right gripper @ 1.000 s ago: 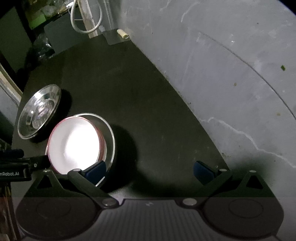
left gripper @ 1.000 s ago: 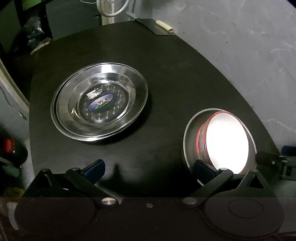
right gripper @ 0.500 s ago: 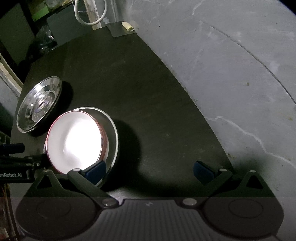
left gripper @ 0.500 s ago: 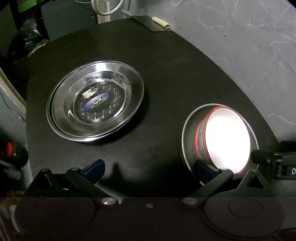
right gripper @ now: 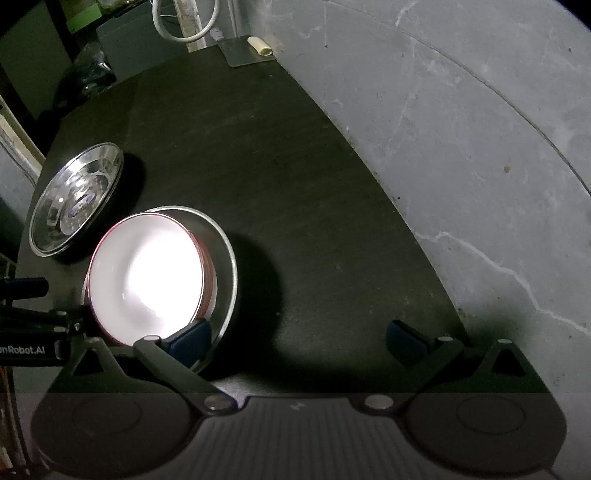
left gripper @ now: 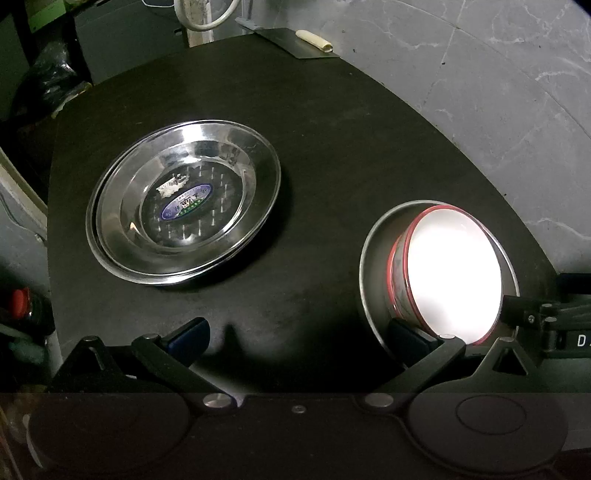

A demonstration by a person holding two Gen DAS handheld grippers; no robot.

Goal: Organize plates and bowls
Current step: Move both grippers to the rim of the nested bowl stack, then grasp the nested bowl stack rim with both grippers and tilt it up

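Observation:
Two stacked steel plates (left gripper: pixel 184 203) lie on the black table (left gripper: pixel 332 129), left of centre in the left wrist view and far left in the right wrist view (right gripper: pixel 75 199). A red-rimmed white bowl (left gripper: pixel 450 273) sits inside a steel bowl (left gripper: pixel 373 258) at the right; both also show in the right wrist view, white bowl (right gripper: pixel 147 273) in steel bowl (right gripper: pixel 221 266). My left gripper (left gripper: pixel 299 338) is open and empty, its right finger in front of the bowls. My right gripper (right gripper: pixel 295 338) is open and empty, its left finger by the bowls.
A flat metal sheet with a cream roll (left gripper: pixel 314 38) lies at the table's far edge. A grey marbled wall (right gripper: pixel 461 147) runs along the right. A white cable loop (right gripper: pixel 184 22) and dark clutter sit behind the table.
Both cameras have shifted slightly; the plates and bowls have drifted a little up and to the left in the views. Nothing was grasped or moved.

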